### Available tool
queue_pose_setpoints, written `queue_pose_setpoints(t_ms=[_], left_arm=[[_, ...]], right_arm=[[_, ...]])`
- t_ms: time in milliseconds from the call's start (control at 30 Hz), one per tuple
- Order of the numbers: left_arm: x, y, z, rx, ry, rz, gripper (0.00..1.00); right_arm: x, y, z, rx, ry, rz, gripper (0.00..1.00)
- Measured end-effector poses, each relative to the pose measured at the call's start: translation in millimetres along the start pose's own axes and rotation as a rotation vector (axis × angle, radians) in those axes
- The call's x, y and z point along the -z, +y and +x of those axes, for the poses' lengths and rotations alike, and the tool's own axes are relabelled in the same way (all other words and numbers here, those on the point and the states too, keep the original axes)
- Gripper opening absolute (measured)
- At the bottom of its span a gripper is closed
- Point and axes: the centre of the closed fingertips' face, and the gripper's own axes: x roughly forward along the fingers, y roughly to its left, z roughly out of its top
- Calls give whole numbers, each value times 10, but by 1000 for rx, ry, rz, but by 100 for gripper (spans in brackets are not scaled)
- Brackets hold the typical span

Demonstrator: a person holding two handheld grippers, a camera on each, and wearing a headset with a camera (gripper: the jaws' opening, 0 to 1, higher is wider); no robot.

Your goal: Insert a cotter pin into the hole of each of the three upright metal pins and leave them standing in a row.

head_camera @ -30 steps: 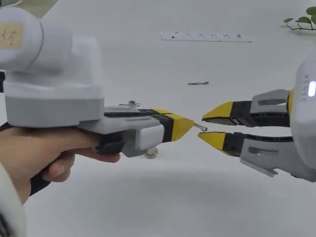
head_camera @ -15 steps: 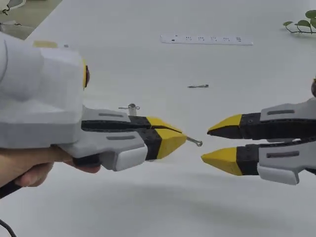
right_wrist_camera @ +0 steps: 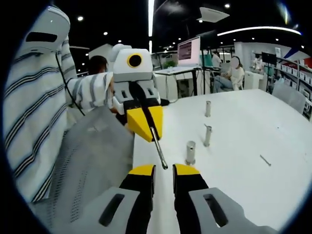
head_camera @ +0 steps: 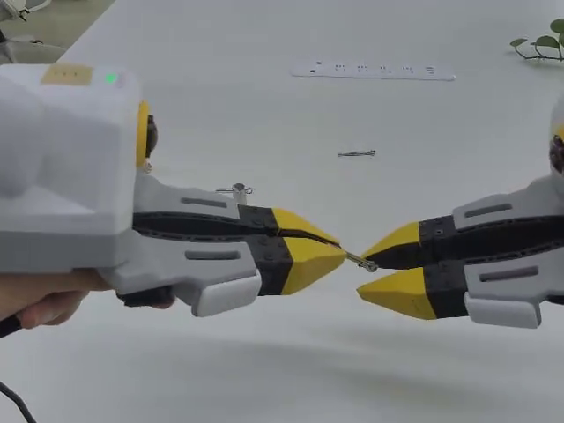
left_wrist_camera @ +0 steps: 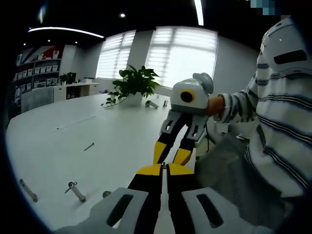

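Closing in from three o'clock, the right gripper [head_camera: 361,275], jaws spread, now meets the tip of the cotter pin [head_camera: 359,260] pinched by the left gripper [head_camera: 342,250] above the table [head_camera: 264,115], and should clamp squarely before the left releases.

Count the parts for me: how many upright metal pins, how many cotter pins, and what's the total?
Metal pins: 3, all upright.
Cotter pins: 3, one loose on the table, one through a metal pin, one in the left gripper's jaws.
Total: 6.
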Motion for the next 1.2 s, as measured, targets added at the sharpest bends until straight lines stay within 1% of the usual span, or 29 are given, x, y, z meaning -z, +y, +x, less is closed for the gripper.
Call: queue_pose_setpoints(t_ms=[167, 300, 367, 467, 633, 767, 800, 833, 900, 933, 967, 1033, 1200], left_arm=[[21, -2, 10, 8, 4, 7, 1], [31, -23, 15, 24, 9, 12, 1], [44, -35, 17, 35, 14, 18, 1], [60, -34, 16, 40, 21, 15, 1], [118, -39, 6, 52, 45, 23, 1], [191, -40, -2, 63, 73, 27, 1], [218, -39, -3, 67, 84, 15, 1], [256, -35, -8, 69, 103, 4, 1], [358, -19, -6, 67, 149, 11, 2], [374, -17, 2, 64, 156, 13, 2], [366, -48, 20, 68, 156, 14, 2], [373, -50, 10, 71, 159, 17, 1], [351, -72, 17, 74, 154, 17, 1]], right_arm=[[5, 39, 13, -24, -1, 7, 11], [15, 52, 7, -35, 1, -7, 9], [19, 56, 6, -39, 2, 0, 6], [28, 65, 5, -45, 6, -1, 6], [42, 79, -5, -56, 20, -45, 6], [58, 101, -14, -72, 34, -55, 5], [62, 107, -14, -76, 38, -54, 5], [70, 116, -15, -81, 43, -54, 5], [72, 135, -12, -91, 47, -52, 5], [75, 148, -8, -96, 52, -53, 4], [76, 152, -8, -99, 54, -53, 4], [73, 171, -6, -104, 58, -53, 4], [58, 157, -2, -91, 55, -47, 4]])
